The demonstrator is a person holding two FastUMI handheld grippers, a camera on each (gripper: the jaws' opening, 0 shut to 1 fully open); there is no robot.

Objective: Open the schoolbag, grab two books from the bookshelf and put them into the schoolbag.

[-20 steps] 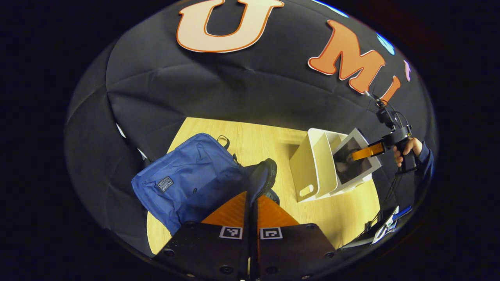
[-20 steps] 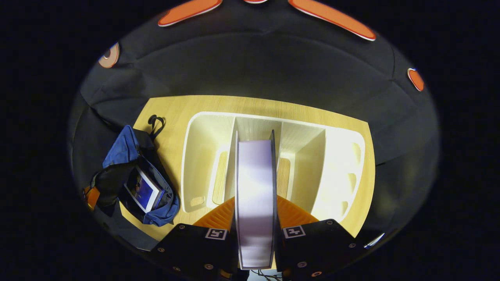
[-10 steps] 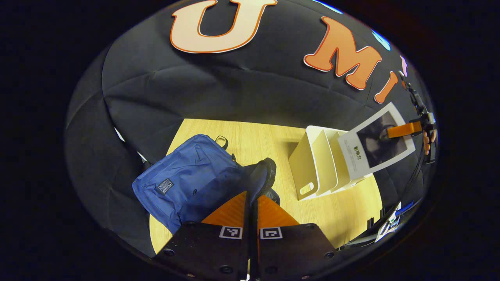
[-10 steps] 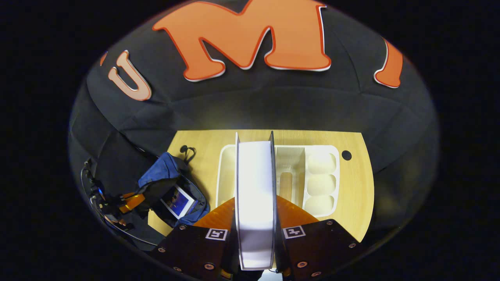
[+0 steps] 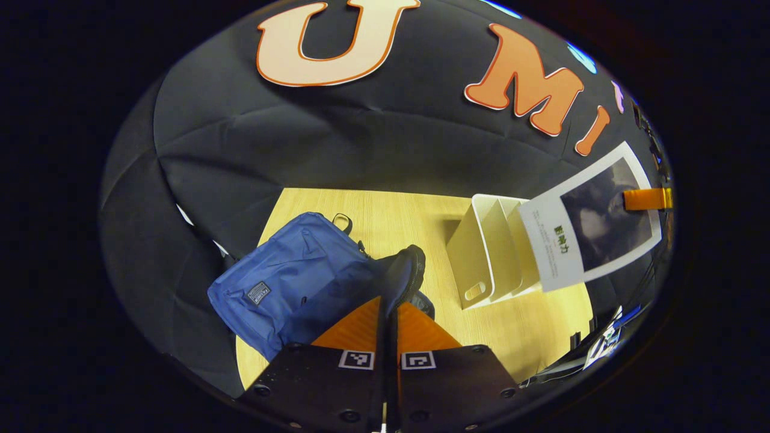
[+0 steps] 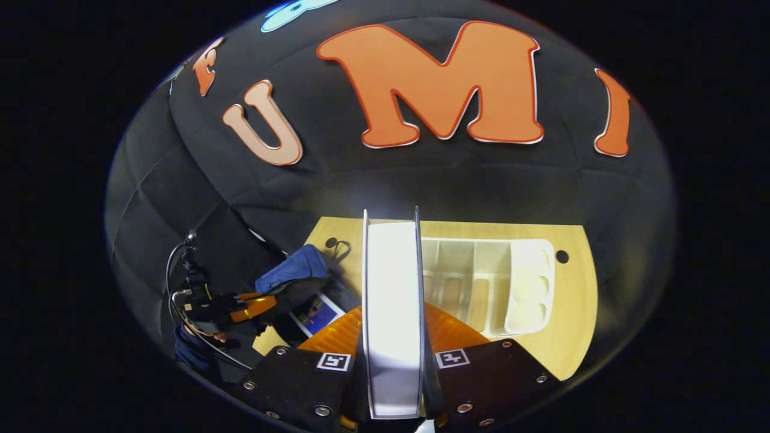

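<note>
Schoolbag: the blue schoolbag (image 5: 289,282) lies on the tabletop (image 5: 397,210), at about 9 o'clock from the bookshelf (image 5: 487,252).
Left tool: my left tool (image 5: 388,300) is closed on the dark rim of the bag's opening (image 5: 404,273), lifting it so the mouth gapes for loading.
First book: one book (image 6: 316,314) already sits inside the open bag.
Second book: my right tool (image 6: 391,319) grips the white-edged book (image 6: 391,300) between both fingers, spine toward me, raised clear above the bookshelf.
Bookshelf: the white slots look empty, at 3 o'clock from the bag.
Judgement: next I should carry this book toward 9 o'clock and lower it edge-first through the held-open mouth.
</note>
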